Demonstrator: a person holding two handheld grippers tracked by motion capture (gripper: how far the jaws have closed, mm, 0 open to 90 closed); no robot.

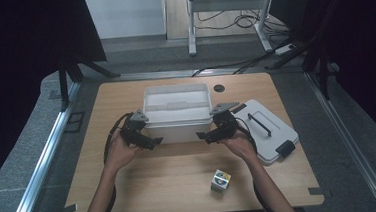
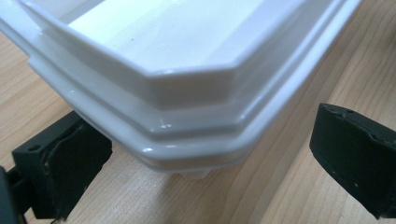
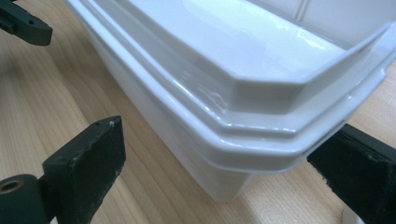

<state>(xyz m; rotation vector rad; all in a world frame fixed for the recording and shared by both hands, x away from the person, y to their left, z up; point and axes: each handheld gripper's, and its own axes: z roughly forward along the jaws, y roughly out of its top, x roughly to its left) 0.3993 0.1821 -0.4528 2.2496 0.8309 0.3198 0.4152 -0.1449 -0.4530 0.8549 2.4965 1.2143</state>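
Left claw (image 1: 154, 140) over pale wooden table (image 1: 171, 187) — grey floor around.

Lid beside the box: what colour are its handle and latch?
Black, on a white lid. Clearest in the high view.

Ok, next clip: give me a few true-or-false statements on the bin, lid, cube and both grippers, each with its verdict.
1. The bin has its lid on. False: it is open, and the lid lies flat on the table to its right.
2. The left gripper is at the bin's near left corner with open jaws. True.
3. The right gripper holds the cube. False: the cube sits on the table near the front edge, apart from both grippers.
4. The right gripper's jaws straddle a bin corner without clamping it. True.
5. The bin has things inside. False: what shows of its inside is bare.
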